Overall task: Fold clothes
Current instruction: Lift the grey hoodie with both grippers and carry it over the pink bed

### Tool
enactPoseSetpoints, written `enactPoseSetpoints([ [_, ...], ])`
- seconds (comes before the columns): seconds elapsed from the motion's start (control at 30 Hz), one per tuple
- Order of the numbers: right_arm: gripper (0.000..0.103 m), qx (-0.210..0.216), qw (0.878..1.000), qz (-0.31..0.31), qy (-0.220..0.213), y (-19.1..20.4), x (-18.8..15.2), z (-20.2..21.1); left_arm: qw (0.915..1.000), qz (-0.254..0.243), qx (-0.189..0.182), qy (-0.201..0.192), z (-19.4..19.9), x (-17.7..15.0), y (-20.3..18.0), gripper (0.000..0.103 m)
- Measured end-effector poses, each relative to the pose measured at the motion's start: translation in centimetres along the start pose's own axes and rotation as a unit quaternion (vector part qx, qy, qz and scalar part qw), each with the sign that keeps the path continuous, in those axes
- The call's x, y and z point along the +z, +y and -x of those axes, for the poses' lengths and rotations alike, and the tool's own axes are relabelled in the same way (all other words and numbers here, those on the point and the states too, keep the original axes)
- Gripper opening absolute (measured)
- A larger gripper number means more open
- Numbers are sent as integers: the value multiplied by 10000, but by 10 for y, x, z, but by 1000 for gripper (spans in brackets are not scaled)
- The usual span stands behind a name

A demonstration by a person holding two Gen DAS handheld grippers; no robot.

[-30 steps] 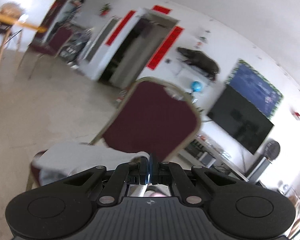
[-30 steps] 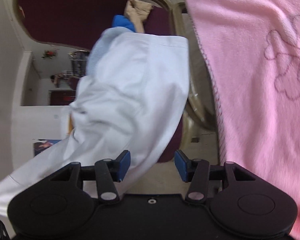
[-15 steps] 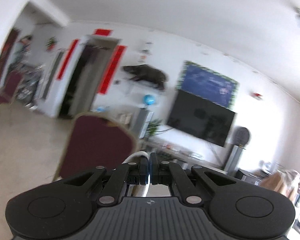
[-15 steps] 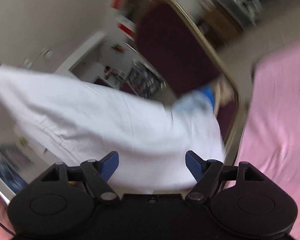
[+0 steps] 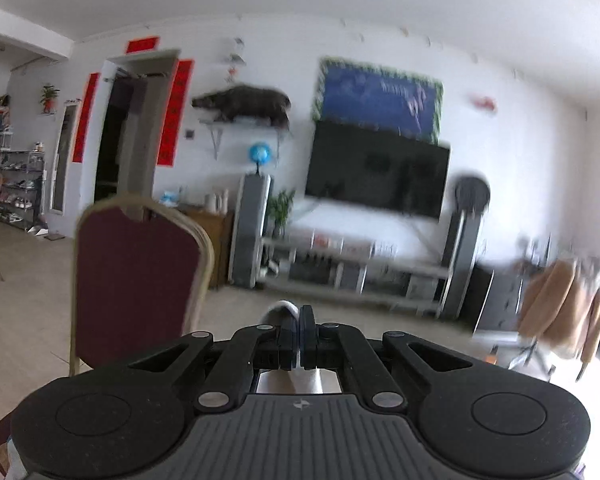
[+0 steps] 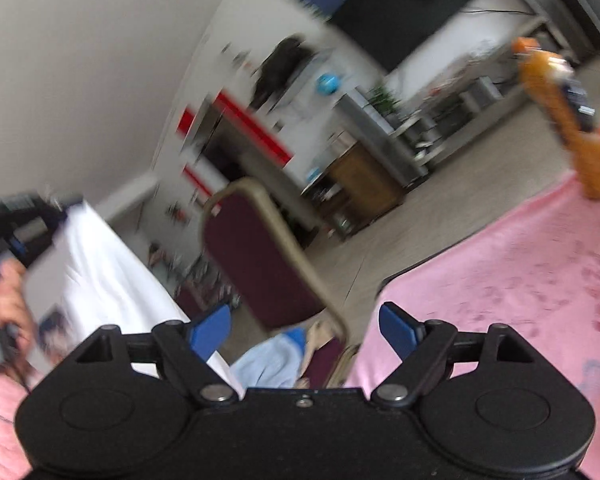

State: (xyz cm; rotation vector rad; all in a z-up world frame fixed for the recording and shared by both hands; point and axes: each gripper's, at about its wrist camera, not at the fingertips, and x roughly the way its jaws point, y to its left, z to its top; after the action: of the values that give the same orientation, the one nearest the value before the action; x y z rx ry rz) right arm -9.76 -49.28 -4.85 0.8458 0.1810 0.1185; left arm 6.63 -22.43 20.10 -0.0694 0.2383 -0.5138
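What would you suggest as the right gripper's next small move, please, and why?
Probably bring the open, empty right gripper across to take a free edge of the white garment. Only the left gripper, shut on one edge, holds it up beside the pink blanket.

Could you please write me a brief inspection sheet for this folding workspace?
Surface: pink fleece blanket, bare where visible.
Job's things: white cloth garment hanging from the left tool; light blue garment on the maroon chair.
Clutter: orange object, blurred.
Grippers: left tool shut on the white cloth; right tool open, jaws just opened, nothing between.
Cables: nothing seen.
Surroundings: black television, doorway.
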Motion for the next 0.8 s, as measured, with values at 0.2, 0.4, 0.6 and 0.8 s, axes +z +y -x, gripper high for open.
enactPoseSetpoints([
  [0.2,82,-238,9968,-535,-544,-90,-2,20,9892,-1141,-498,769,-96,-57,-106,0],
  [0.4,82,-1045,9867,-736,-999,-135,8,40,9621,-1693,-603,2049,-197,-159,-233,26],
  [0.6,85,-1418,9807,-925,-982,-156,11,62,9456,-1921,-937,2455,-198,-211,-247,35],
  [0.8,85,-1286,9837,-1008,-750,-159,12,56,9433,-1494,-648,2893,-155,-260,-169,37],
])
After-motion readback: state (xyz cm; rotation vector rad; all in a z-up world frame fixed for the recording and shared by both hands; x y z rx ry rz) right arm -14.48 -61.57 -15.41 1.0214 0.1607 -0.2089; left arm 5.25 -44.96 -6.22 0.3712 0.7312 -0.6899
